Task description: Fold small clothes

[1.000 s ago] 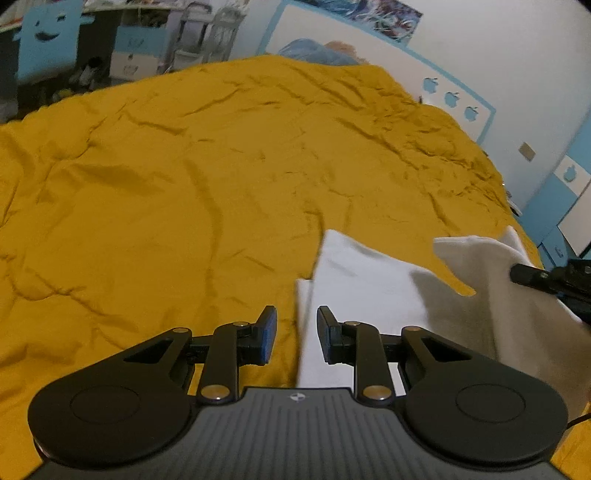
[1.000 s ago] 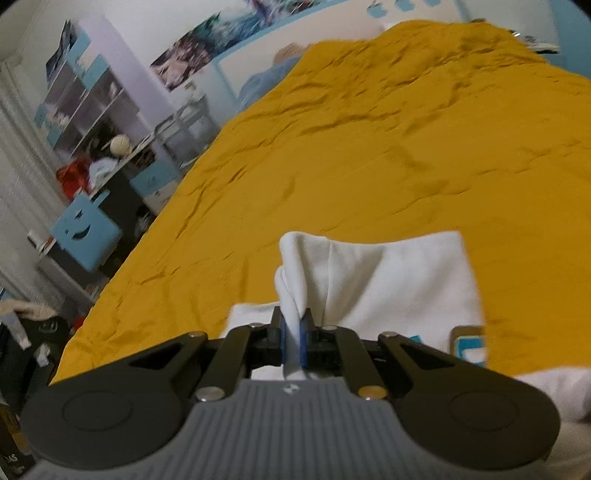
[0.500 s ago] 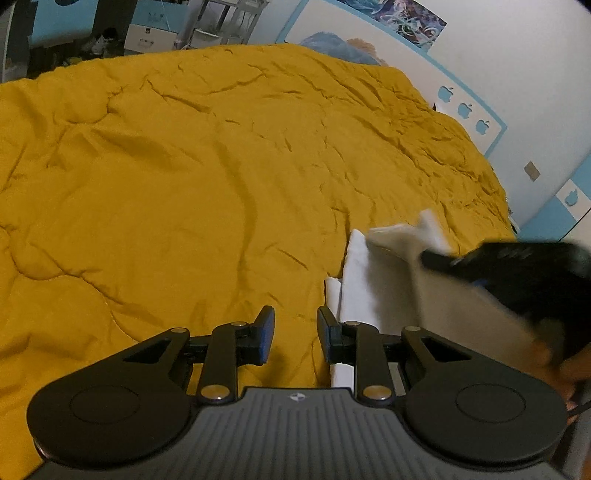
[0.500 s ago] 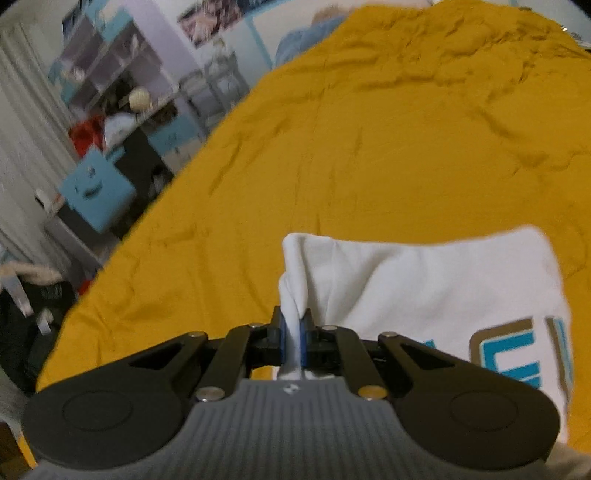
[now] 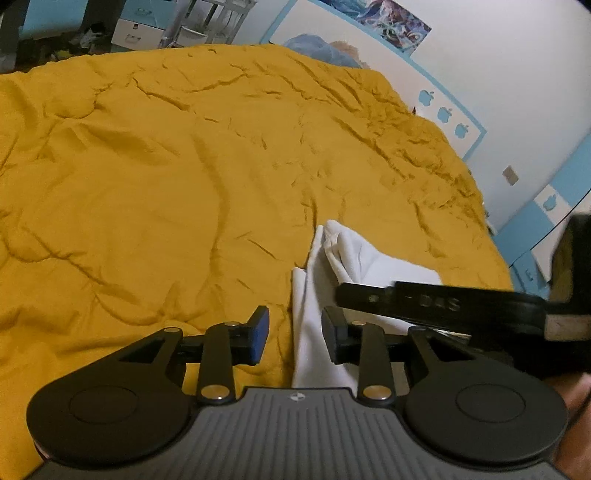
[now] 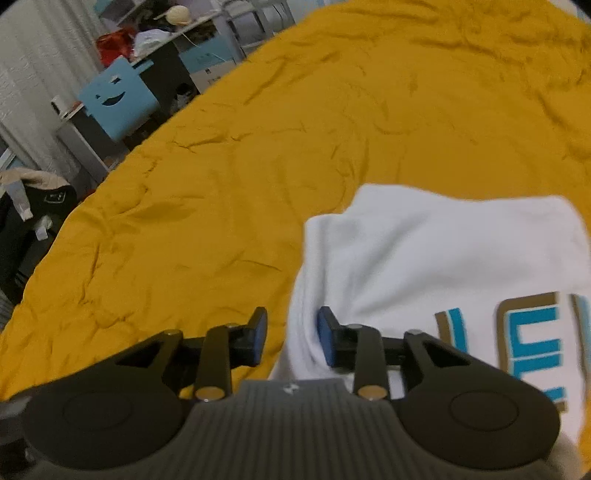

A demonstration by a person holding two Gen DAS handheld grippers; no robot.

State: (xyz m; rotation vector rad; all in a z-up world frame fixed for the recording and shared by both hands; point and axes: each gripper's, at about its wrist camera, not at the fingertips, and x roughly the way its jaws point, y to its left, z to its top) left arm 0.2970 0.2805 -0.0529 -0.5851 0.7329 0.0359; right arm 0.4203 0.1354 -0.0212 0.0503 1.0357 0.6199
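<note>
Garment: a small white shirt is laid folded on the yellow bedspread, near its front edge; in the left wrist view it is seen bunched into a ridge at its far end.
Print: large blue block letters edged in brown are seen on the shirt; they are cut off by the frame and blurred, so no word can be read.
Right gripper: the jaws have just been opened and are held spread; the shirt's left edge lies between them, touched by the right pad only, not pinched.
Left gripper: the jaws have just been widened slightly and are held apart; the shirt's edge lies in the gap, unpinched.
Other tool: the right gripper's black finger is seen crossing the shirt, marked with pale letters too blurred to read.
Surface: a wrinkled quilted bedspread is spread over the whole bed.
Room: a white wall with blue apple stickers, a poster, a blue chair with a smiling face and cluttered shelves are visible.
</note>
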